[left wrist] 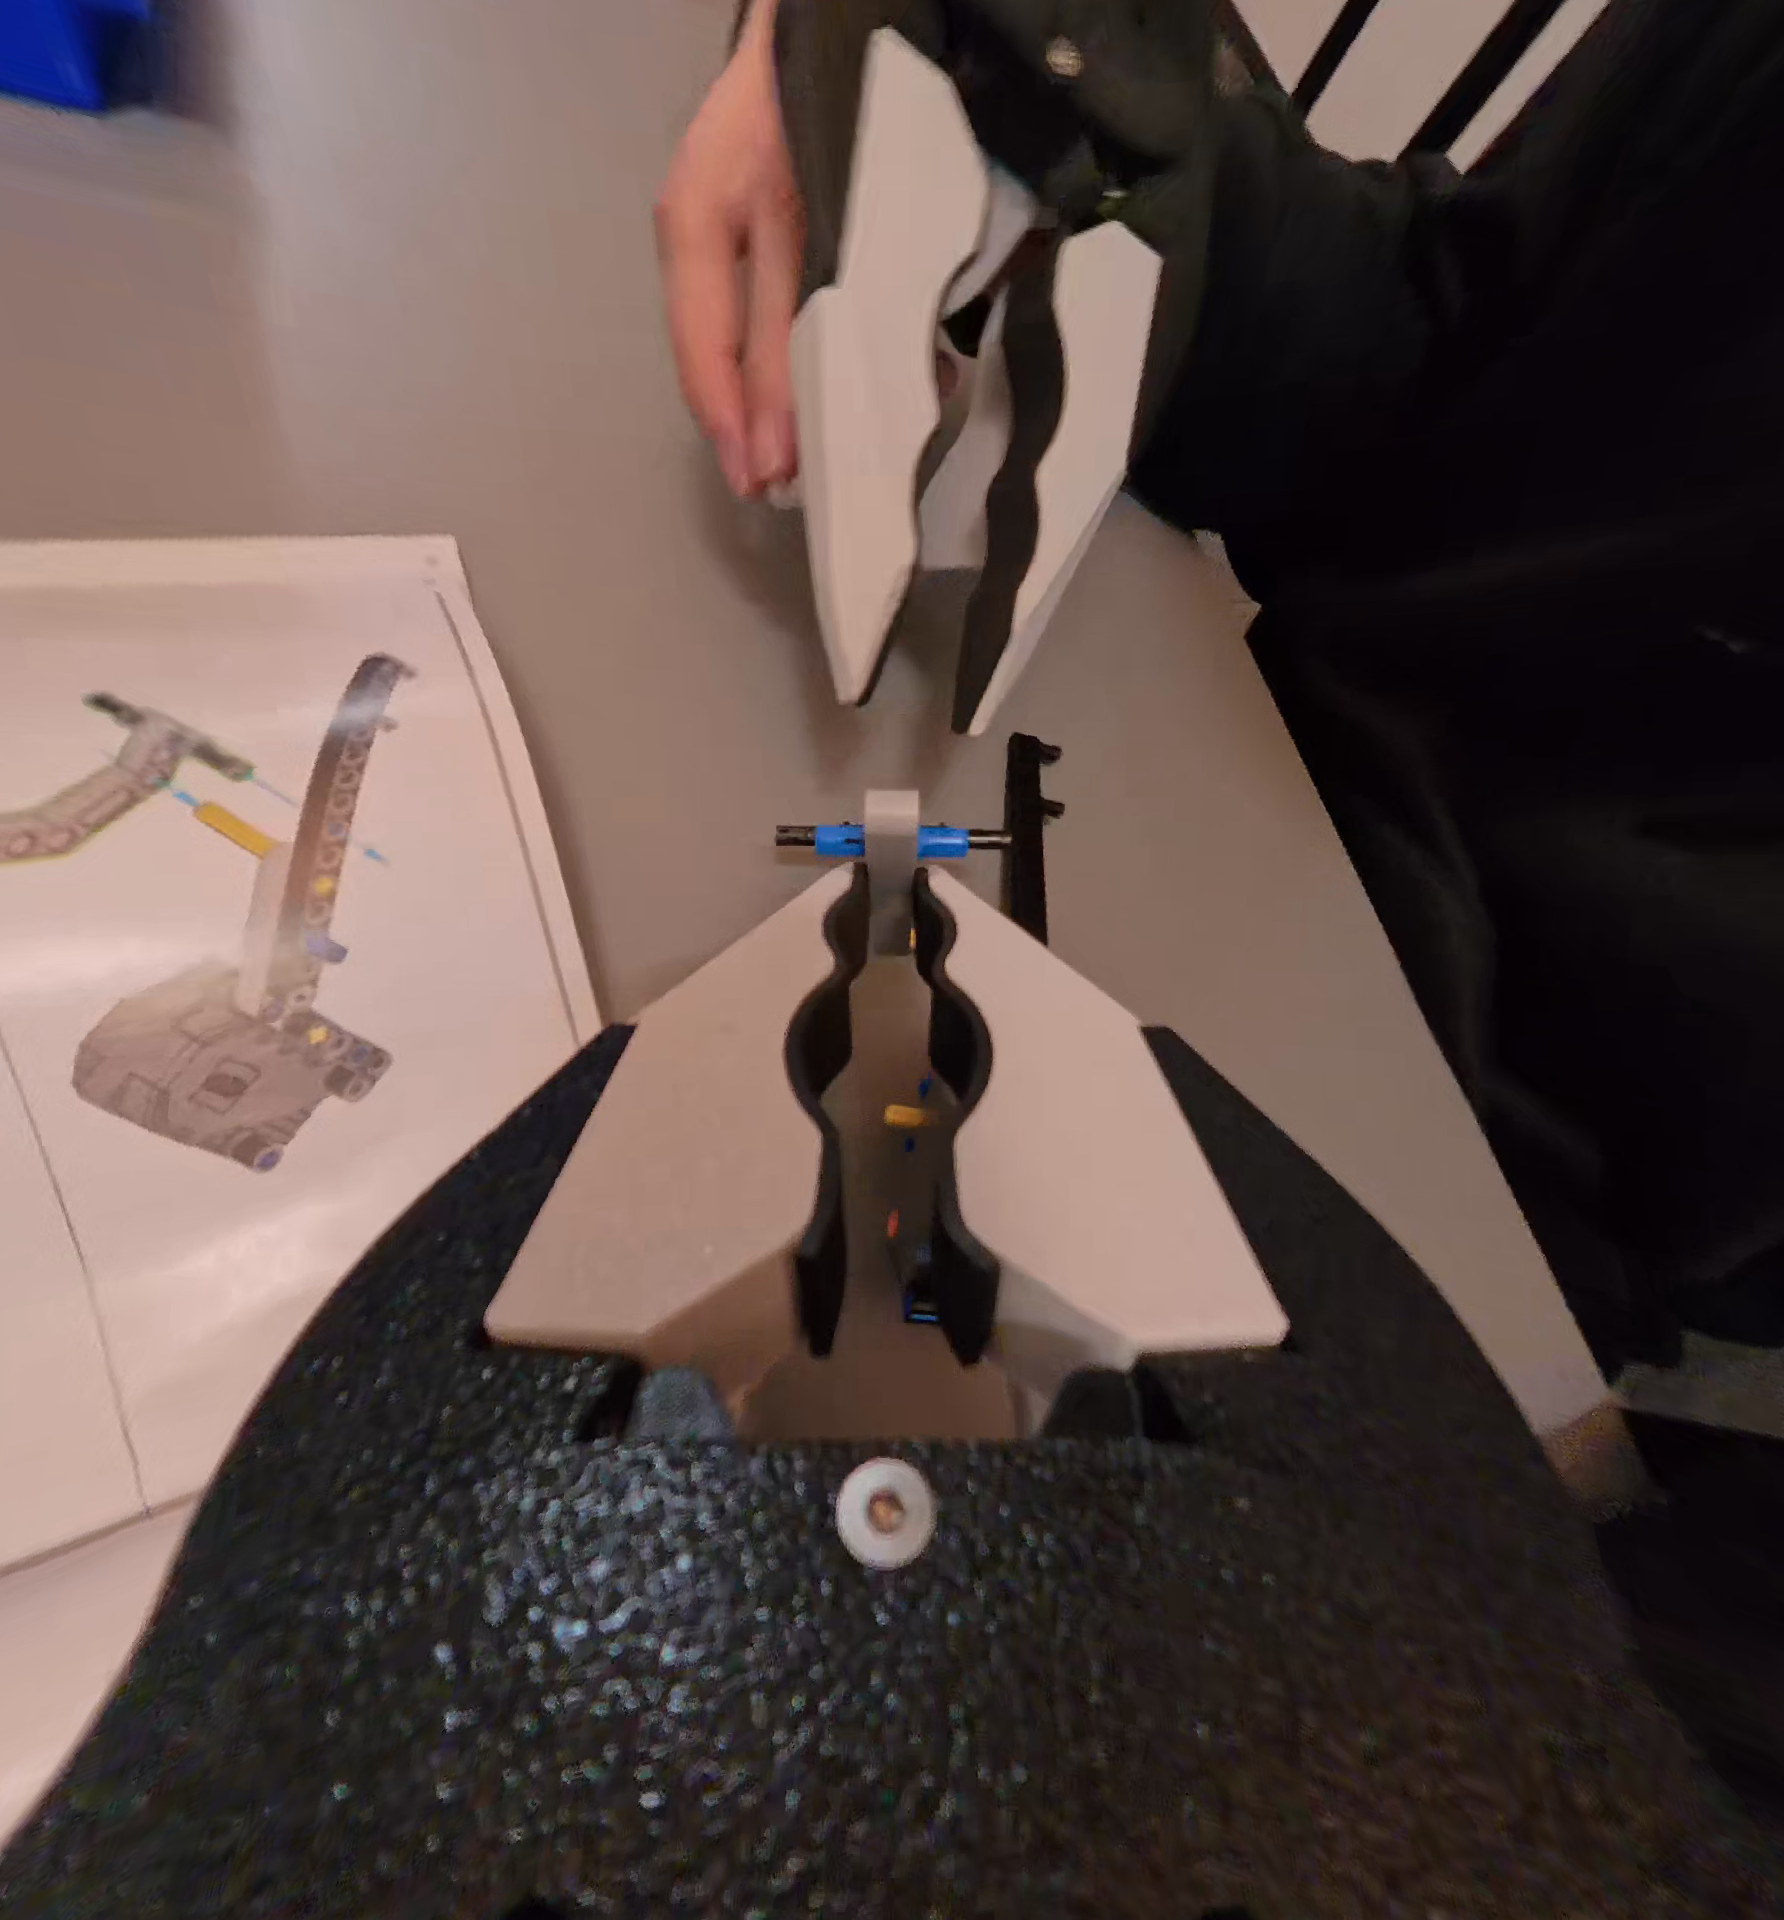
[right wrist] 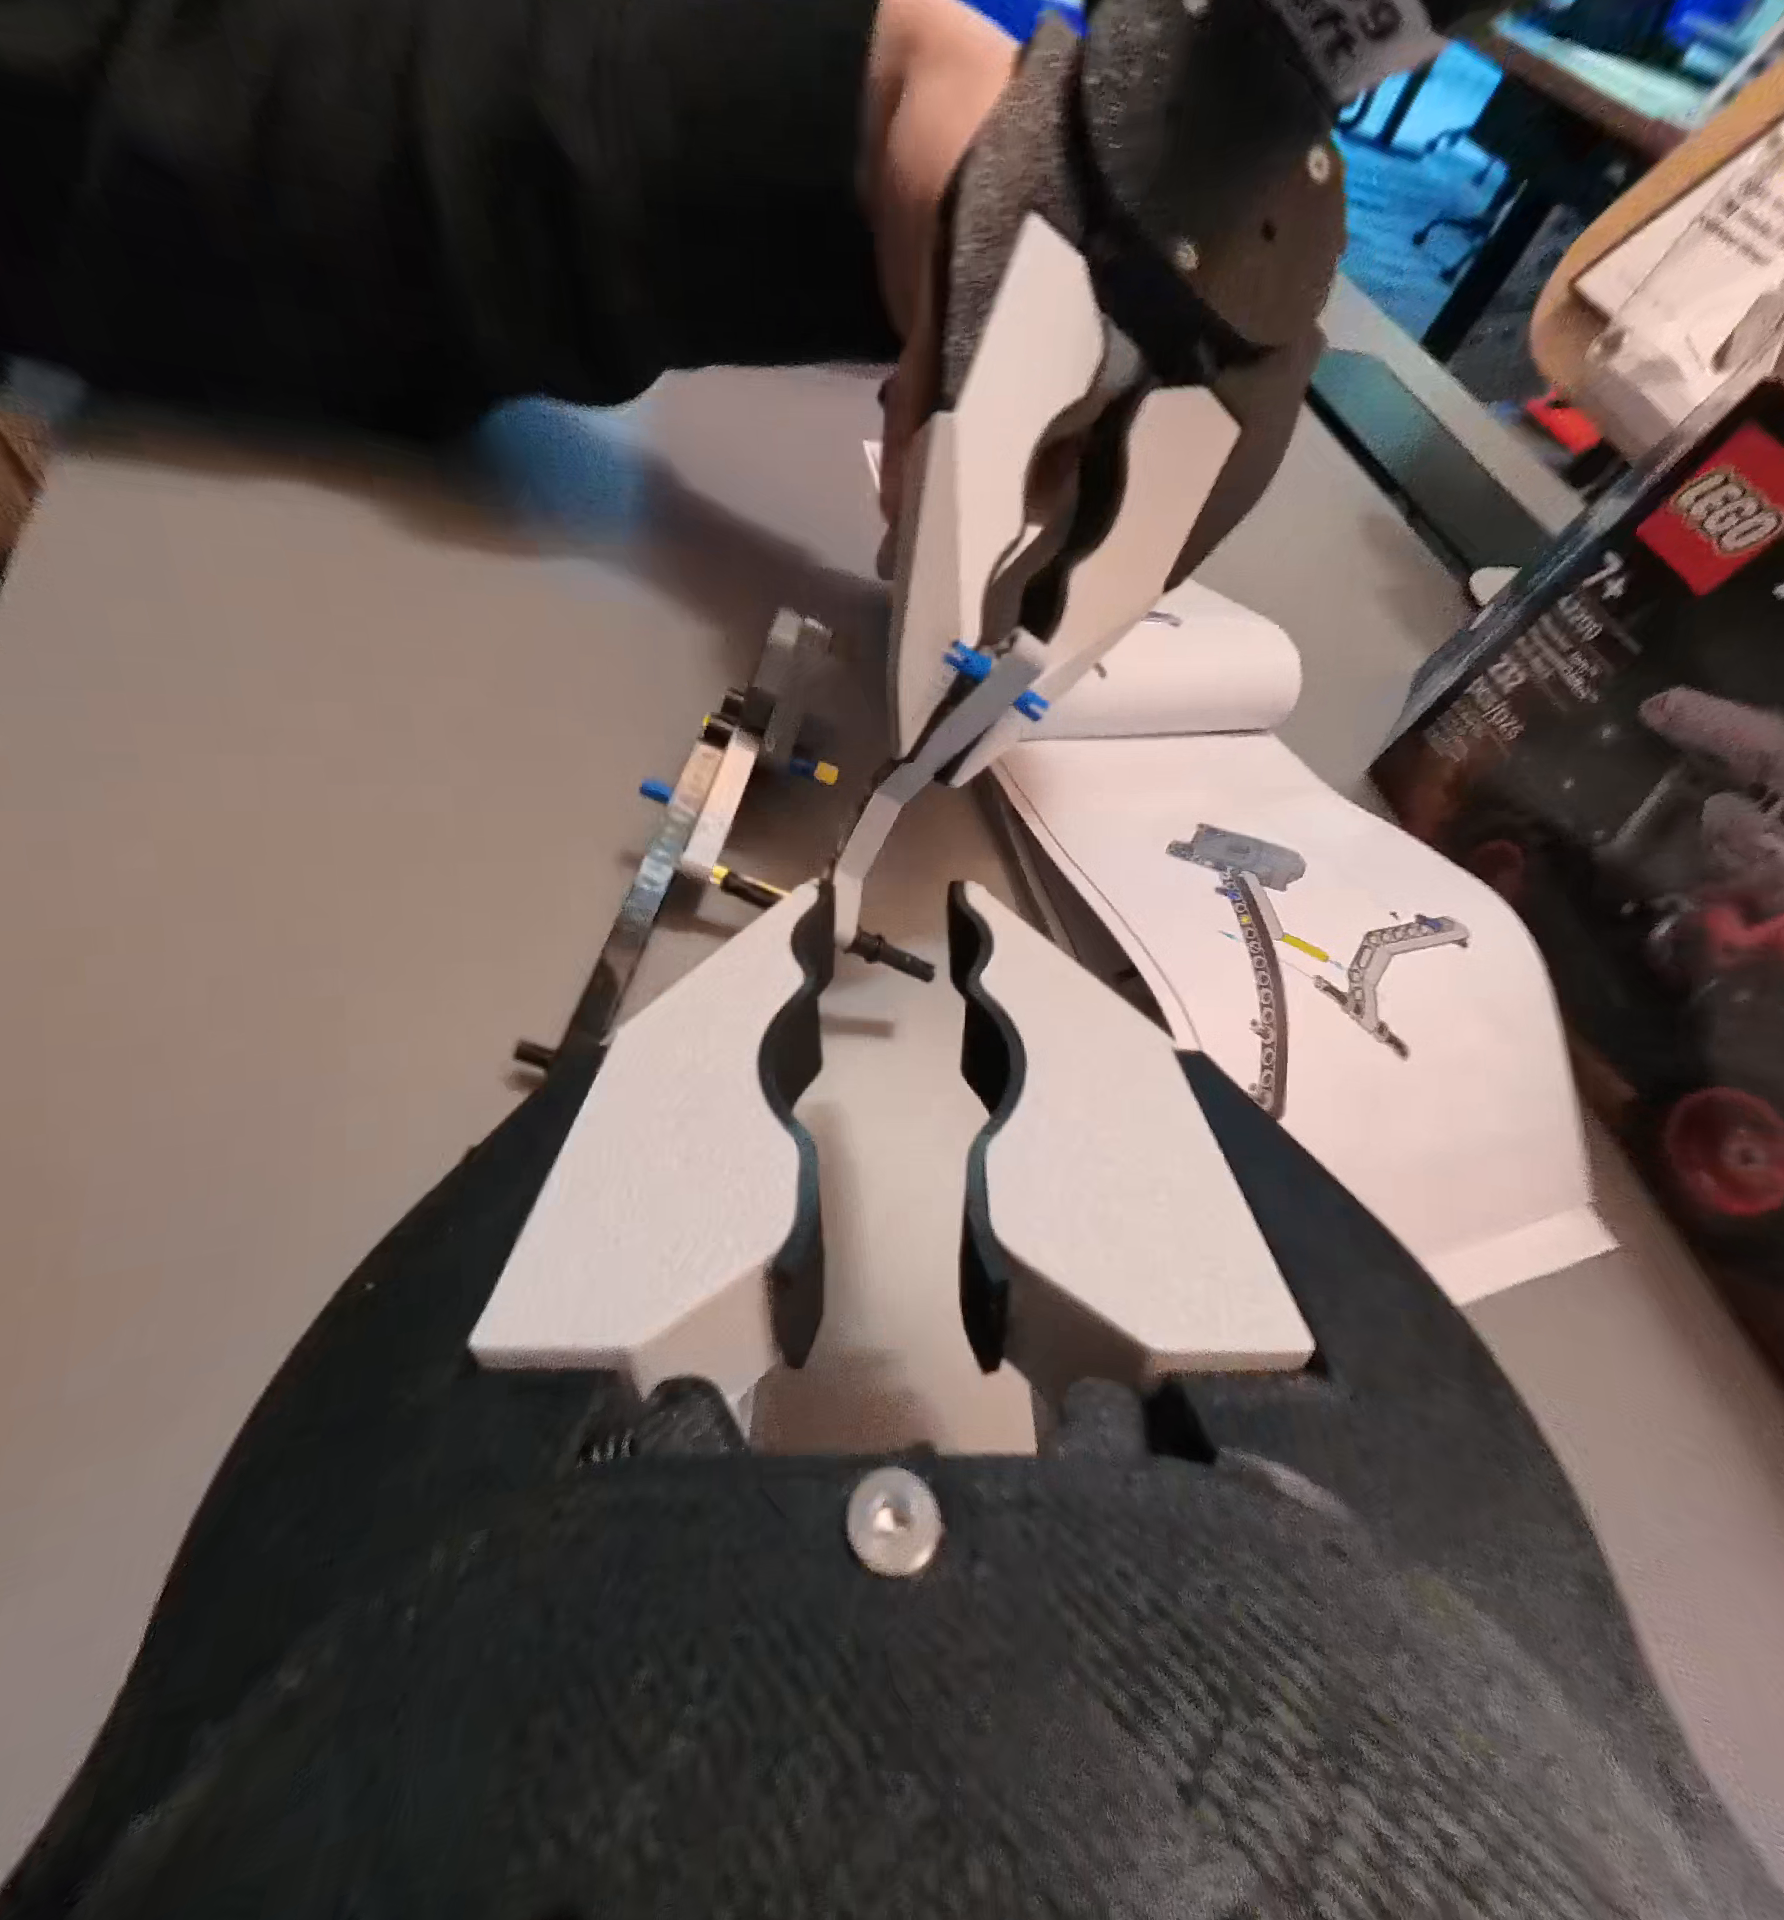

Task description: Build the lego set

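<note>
My left gripper (left wrist: 888, 883) is shut on a white bent beam (left wrist: 890, 831) with blue pins (left wrist: 834, 840) and a black axle through its end. In the right wrist view the left gripper (right wrist: 955, 748) holds this beam (right wrist: 981, 701) above the table, slanting down. The beam's lower end, with a black pin (right wrist: 893, 956), reaches between the tips of my right gripper (right wrist: 888, 896), which is open. The right gripper (left wrist: 909, 717) also shows in the left wrist view, just above the beam. A part-built assembly (right wrist: 716, 795) with a black curved beam lies on the table to the left.
The open instruction booklet (right wrist: 1335, 997) lies to the right on the grey table (right wrist: 296, 727); it also shows in the left wrist view (left wrist: 244, 935). The set's box (right wrist: 1698, 810) stands at the far right. A person's hand (left wrist: 732, 312) and dark sleeve are close behind the grippers. The grippers are tip to tip, or close to it.
</note>
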`<state>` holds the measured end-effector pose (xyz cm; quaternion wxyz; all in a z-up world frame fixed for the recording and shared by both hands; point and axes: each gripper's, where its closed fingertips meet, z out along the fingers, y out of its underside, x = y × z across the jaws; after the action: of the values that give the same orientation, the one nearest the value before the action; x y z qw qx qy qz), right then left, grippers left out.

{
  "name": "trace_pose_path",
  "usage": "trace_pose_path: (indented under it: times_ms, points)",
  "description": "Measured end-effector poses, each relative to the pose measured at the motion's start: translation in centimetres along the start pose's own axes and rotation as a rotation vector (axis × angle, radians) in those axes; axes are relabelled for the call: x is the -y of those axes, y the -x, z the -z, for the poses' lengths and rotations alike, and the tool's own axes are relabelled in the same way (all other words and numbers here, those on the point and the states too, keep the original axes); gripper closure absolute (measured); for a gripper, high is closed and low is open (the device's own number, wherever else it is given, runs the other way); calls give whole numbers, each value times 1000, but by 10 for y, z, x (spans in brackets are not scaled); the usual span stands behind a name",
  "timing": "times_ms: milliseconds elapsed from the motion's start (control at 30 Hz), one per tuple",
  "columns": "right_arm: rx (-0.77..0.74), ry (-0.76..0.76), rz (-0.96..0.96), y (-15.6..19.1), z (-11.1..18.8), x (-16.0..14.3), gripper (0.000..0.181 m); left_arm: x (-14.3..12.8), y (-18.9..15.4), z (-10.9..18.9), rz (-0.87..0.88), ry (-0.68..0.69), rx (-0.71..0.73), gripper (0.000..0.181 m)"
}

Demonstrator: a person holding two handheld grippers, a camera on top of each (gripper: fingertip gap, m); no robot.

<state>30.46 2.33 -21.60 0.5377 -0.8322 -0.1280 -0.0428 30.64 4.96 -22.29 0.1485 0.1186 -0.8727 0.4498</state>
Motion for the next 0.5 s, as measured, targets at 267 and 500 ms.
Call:
trace_pose_path:
  times_ms: [267,500]
  points:
    - [178,120,-171,3,-20,-12,169,-4,1,-6,-122,119,107,175]
    - [246,219,-135,6,-34,-22,170,-3,-1,-11,-196,145,145,175]
